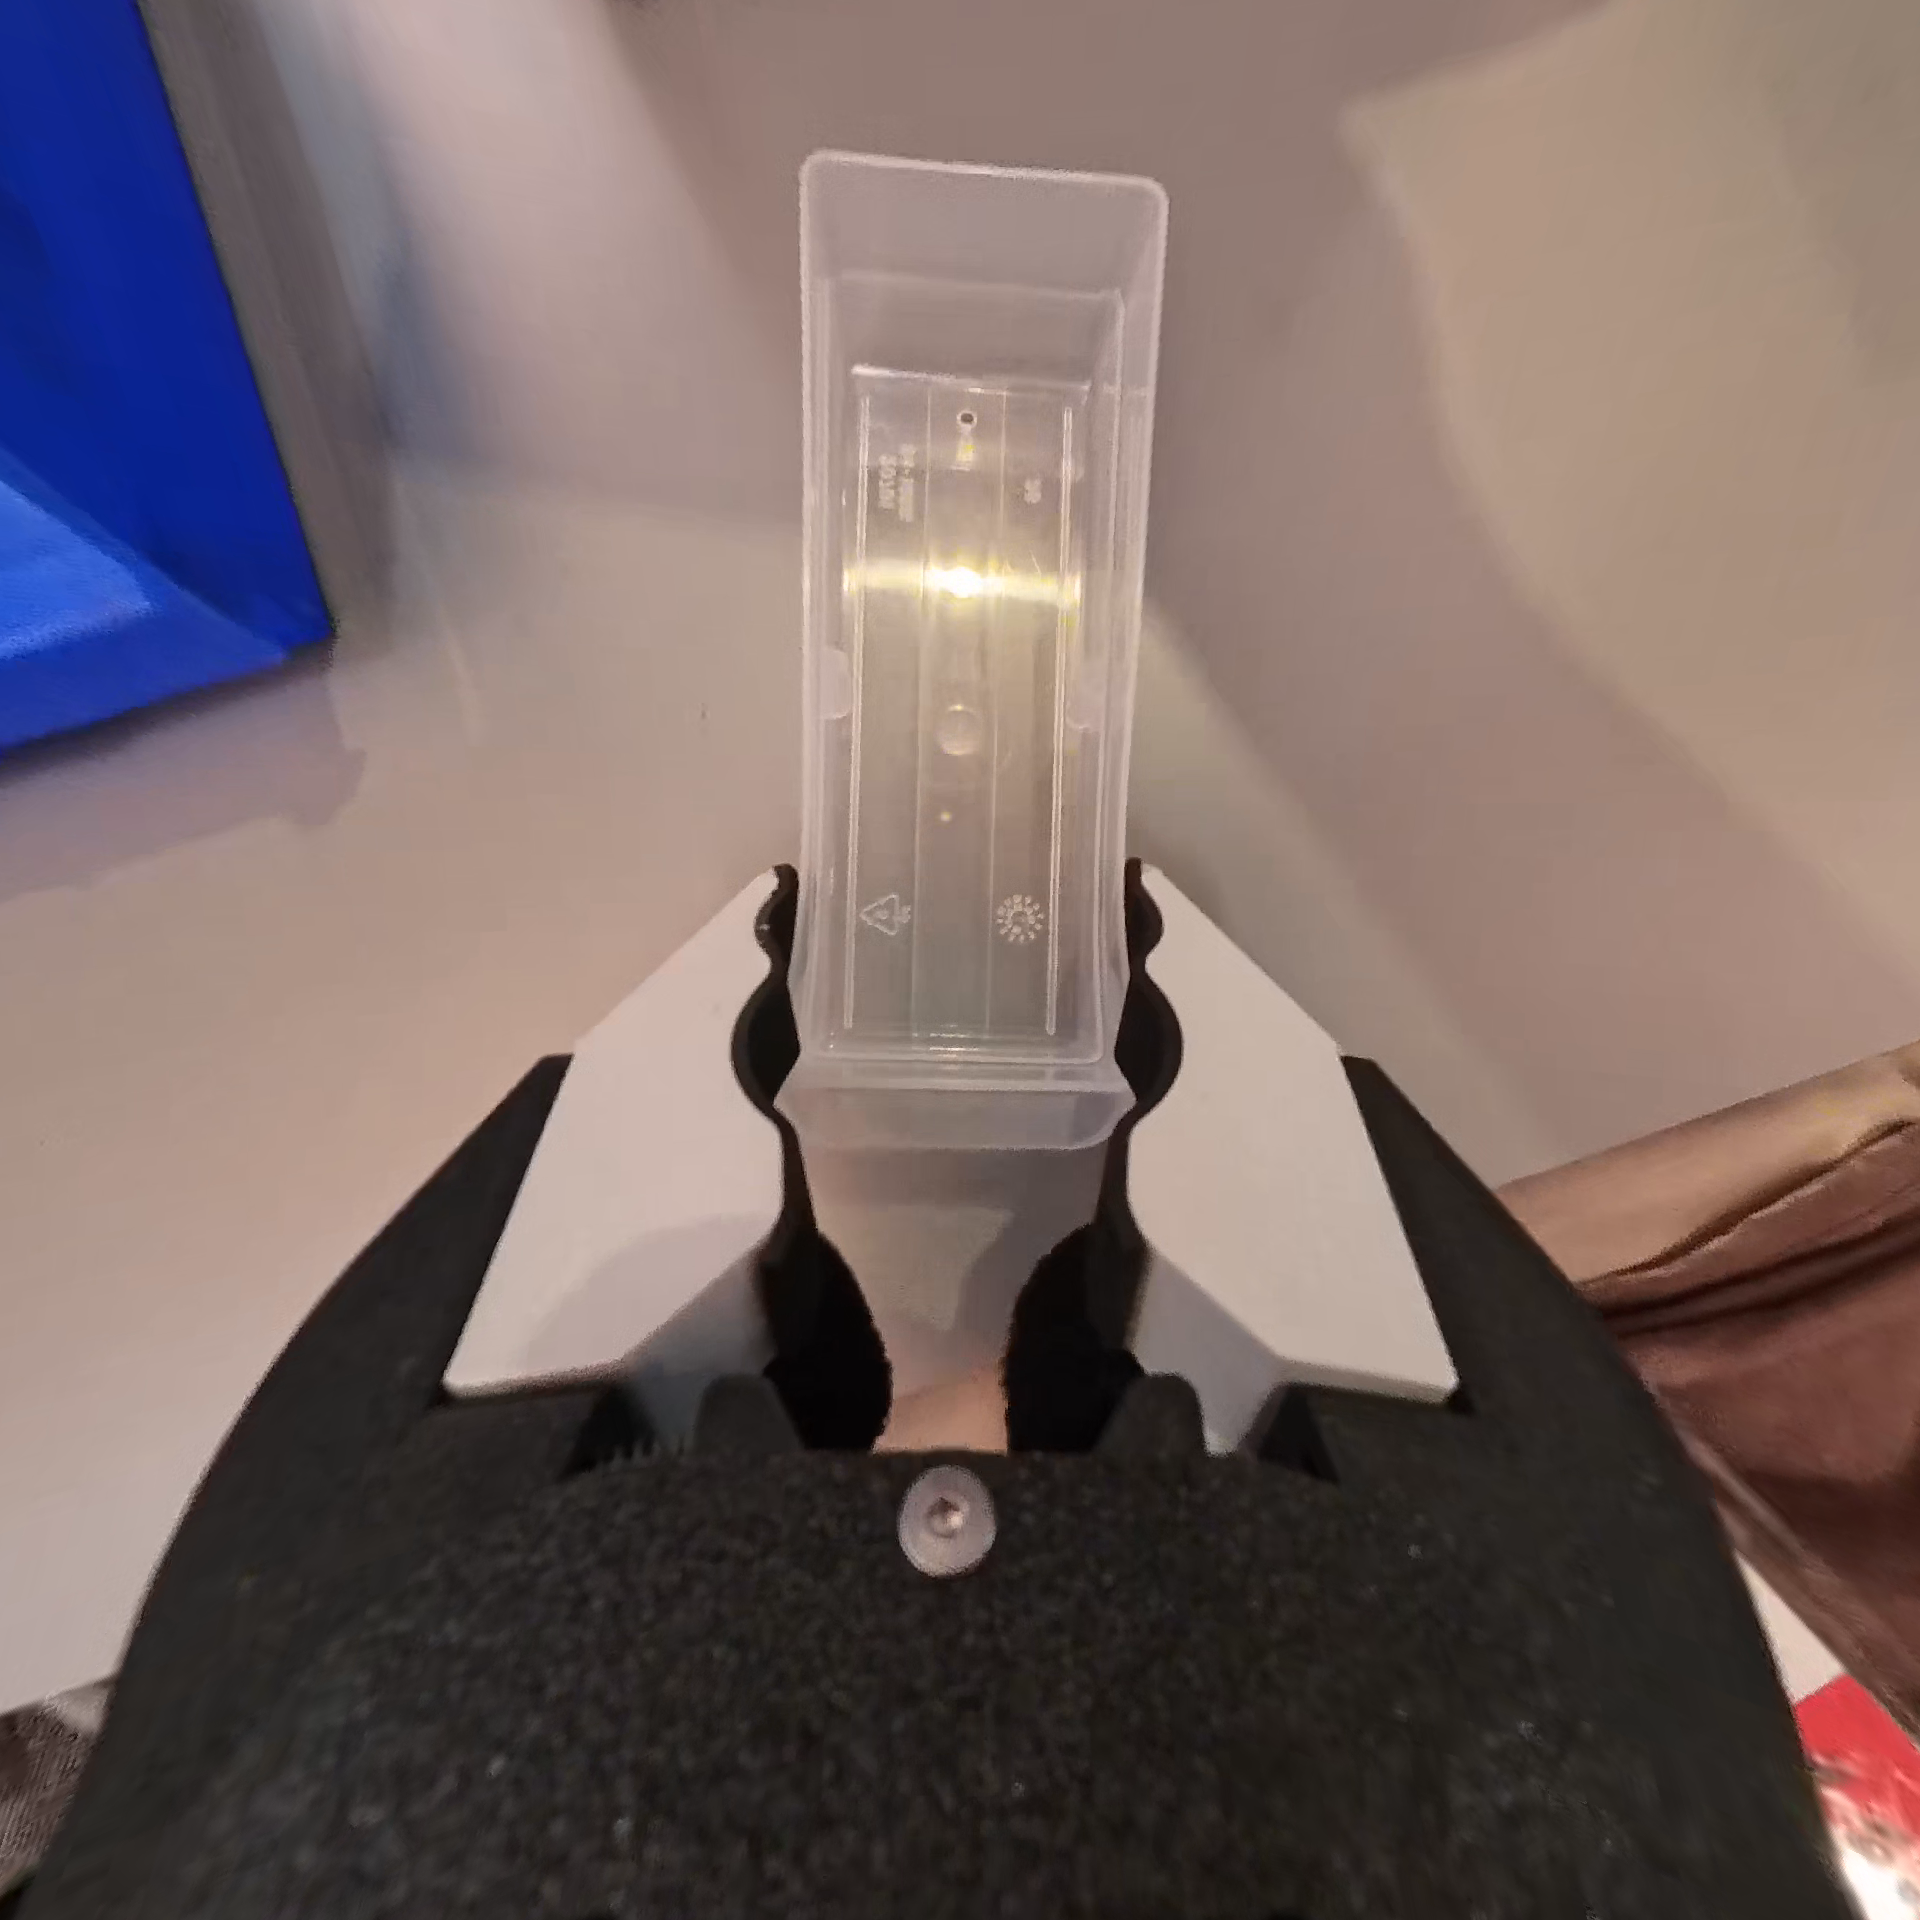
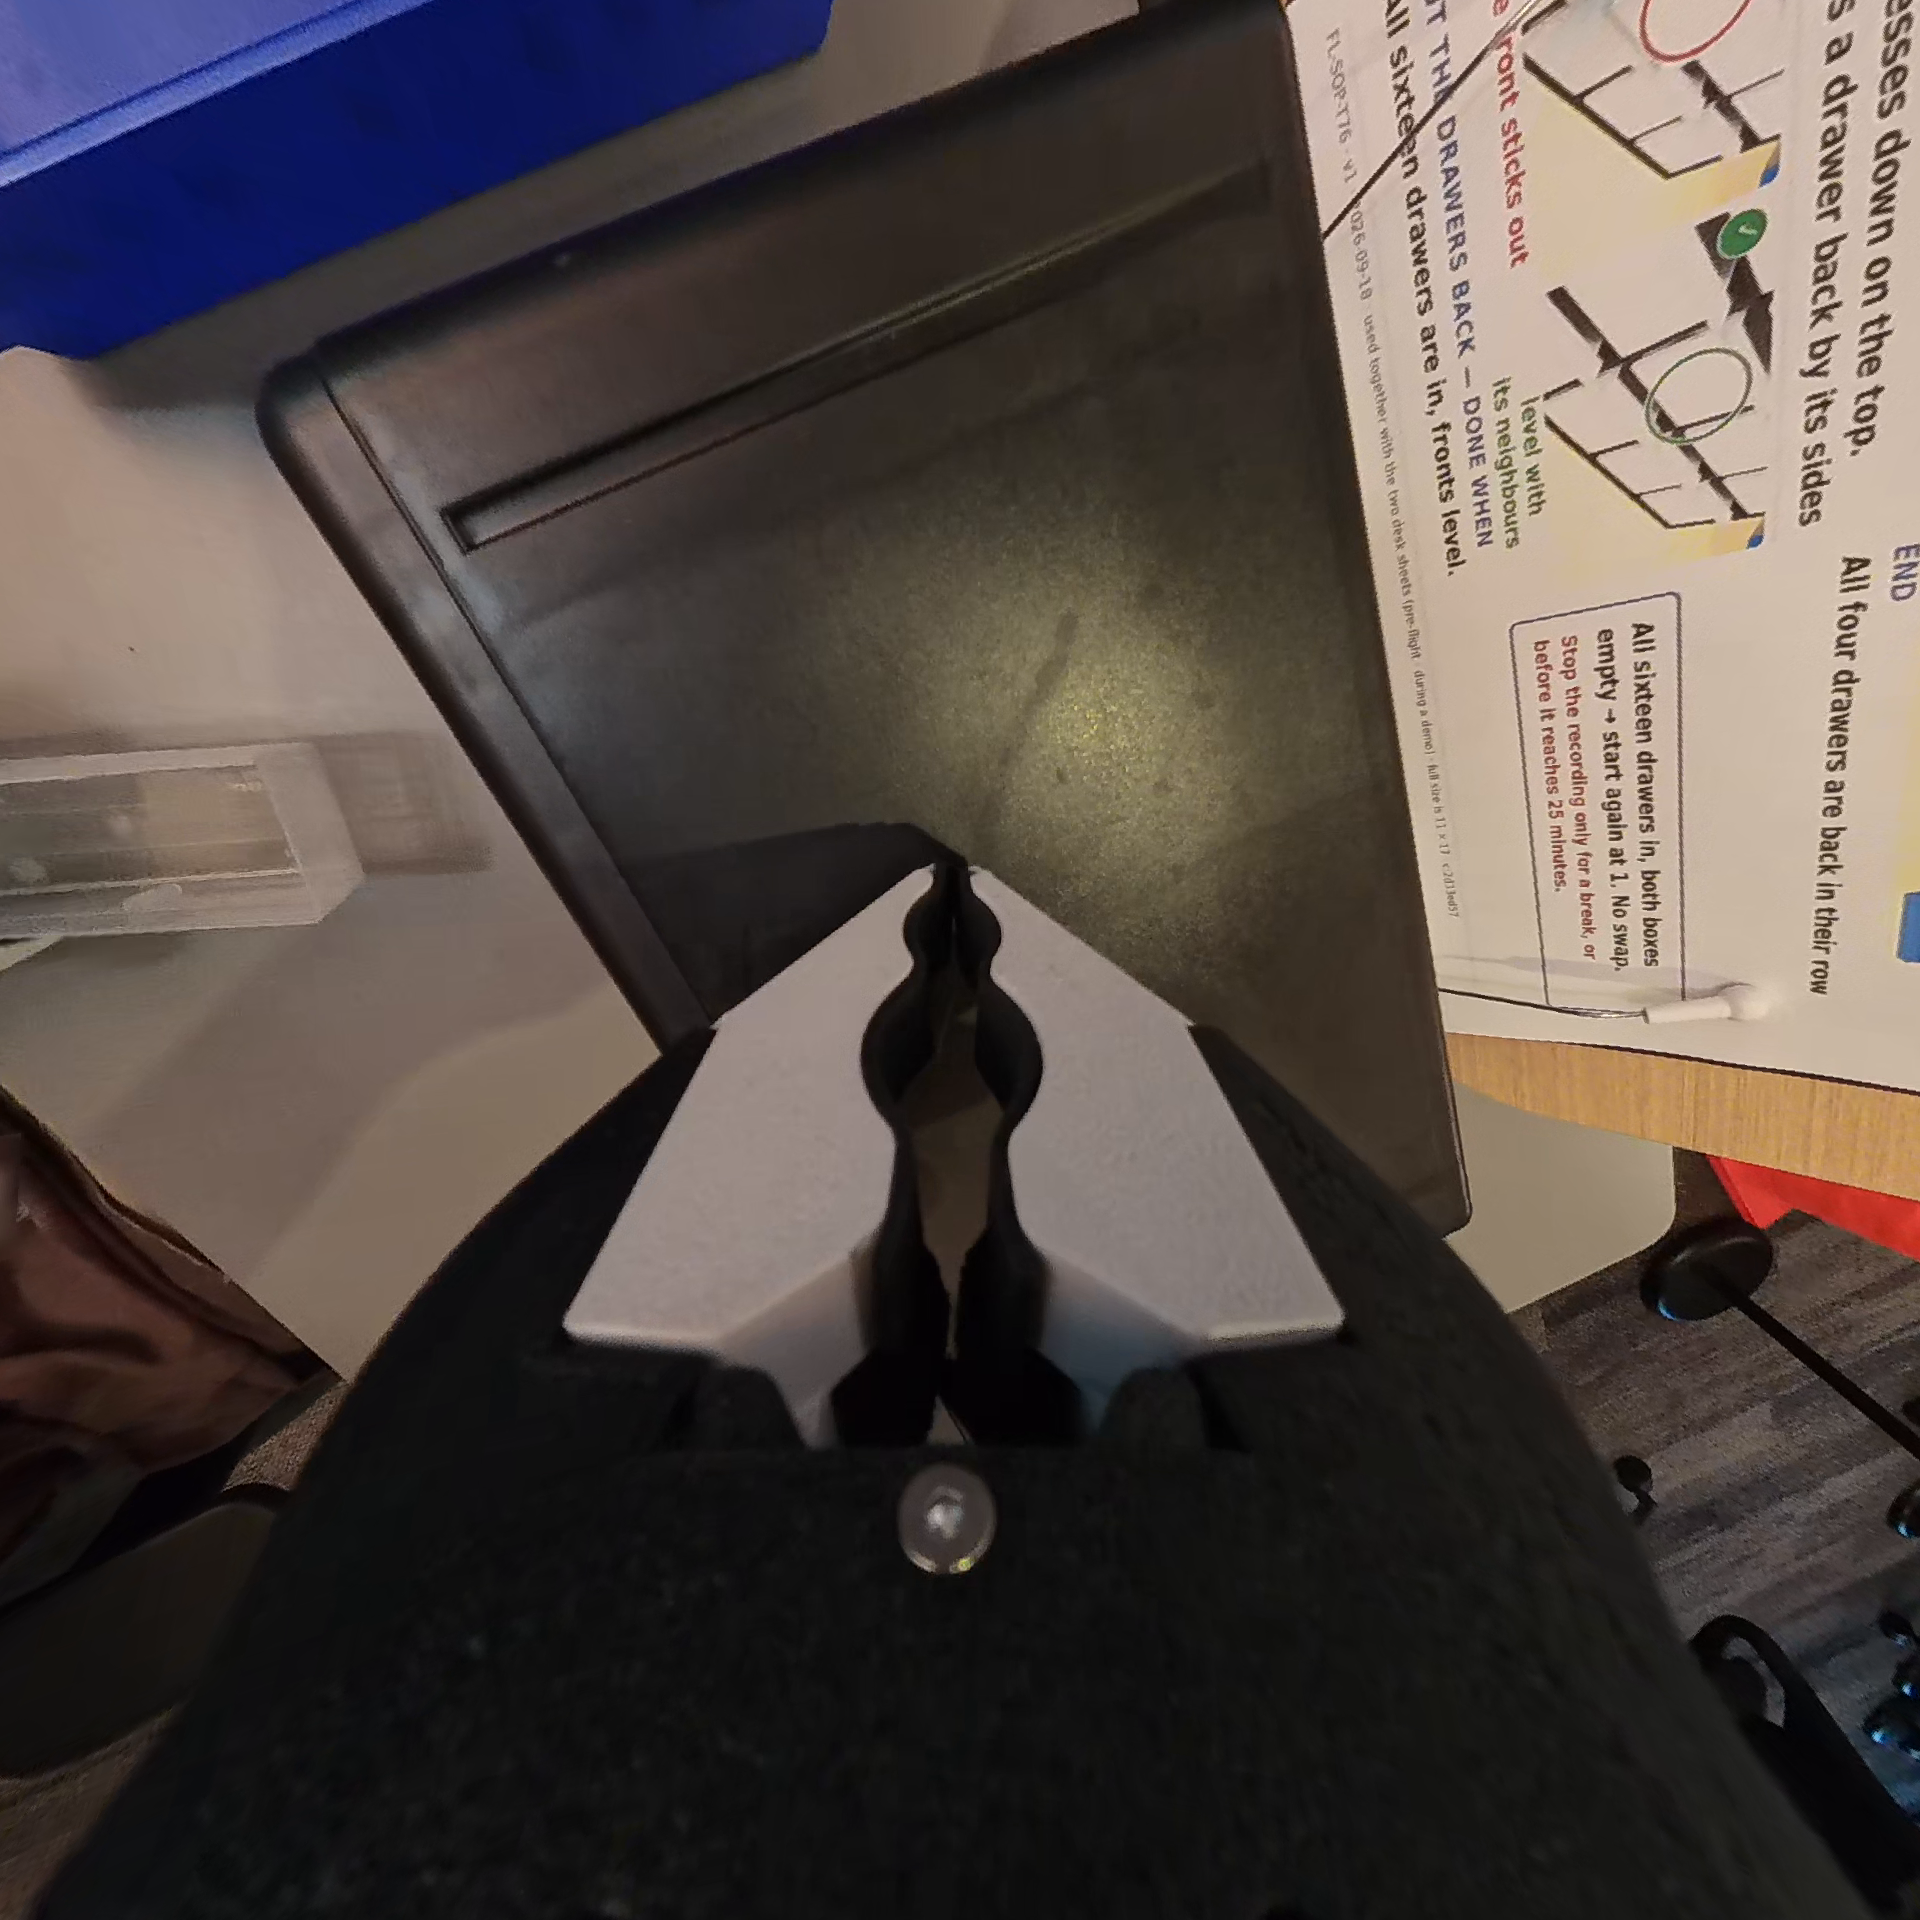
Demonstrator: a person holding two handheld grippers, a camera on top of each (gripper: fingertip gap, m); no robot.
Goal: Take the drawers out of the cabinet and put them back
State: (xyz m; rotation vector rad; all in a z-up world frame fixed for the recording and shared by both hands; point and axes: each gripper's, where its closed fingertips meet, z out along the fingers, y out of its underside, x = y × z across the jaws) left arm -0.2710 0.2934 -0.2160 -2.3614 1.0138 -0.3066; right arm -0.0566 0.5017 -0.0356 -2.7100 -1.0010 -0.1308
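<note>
In the left wrist view, the left gripper [image 1: 961,904] has its jaws clamped on the near end of a clear plastic drawer [image 1: 982,582], one jaw pressing each long side wall. The drawer points straight away from the camera with its open top facing the lens, and a bright glint of light sits on its floor. It hangs above a pale surface [image 1: 416,987]; whether its far end touches anything cannot be told. A blue bin [image 1: 125,436] stands at the left edge of that view, and a brown cloth [image 1: 1766,1299] shows at the right. In the right wrist view, the right gripper [image 2: 951,873] has its jaws together with nothing between them, the tips right at the top panel of the black cabinet [image 2: 883,582], though actual contact cannot be confirmed. The cabinet stands on the same pale surface, its corner turned toward the camera. A second clear drawer [image 2: 177,831] lies on the surface to the cabinet's left, apart from it. A printed instruction sheet [image 2: 1662,520] lies on a wooden board just to the cabinet's right, and the blue bin [image 2: 312,135] sits behind the cabinet.
</note>
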